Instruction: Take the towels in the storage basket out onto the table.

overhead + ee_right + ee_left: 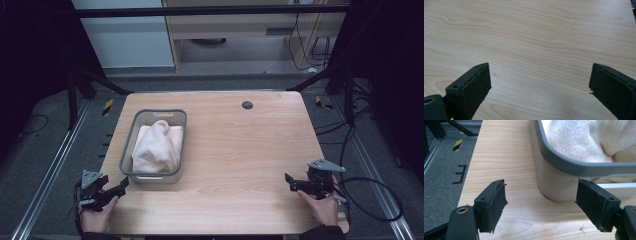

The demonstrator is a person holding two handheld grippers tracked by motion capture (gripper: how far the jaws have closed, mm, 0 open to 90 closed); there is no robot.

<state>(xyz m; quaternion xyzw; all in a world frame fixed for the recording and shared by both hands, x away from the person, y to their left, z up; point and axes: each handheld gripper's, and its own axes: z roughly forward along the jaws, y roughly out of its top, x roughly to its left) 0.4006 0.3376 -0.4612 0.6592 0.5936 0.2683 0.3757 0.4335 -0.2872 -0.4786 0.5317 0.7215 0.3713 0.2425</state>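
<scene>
Both the left gripper [117, 189] and right gripper [291, 181] gape, empty. White fluffy towel [156, 147] heaped in grey-rimmed plastic bin [128, 145]; likely pinch its raised fold, not the rim.

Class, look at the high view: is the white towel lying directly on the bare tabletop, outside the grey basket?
No. The white towel sits bunched inside the grey basket, on the left part of the wooden table.

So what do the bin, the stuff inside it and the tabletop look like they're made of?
Bin: smooth grey moulded walls and rounded rim, probably matte plastic. Contents: cream cloth, fuzzy nap and soft folds, likely a terry towel. Tabletop: pale wood grain with an even, smooth surface; solid wood or laminate can't be told apart.
</scene>
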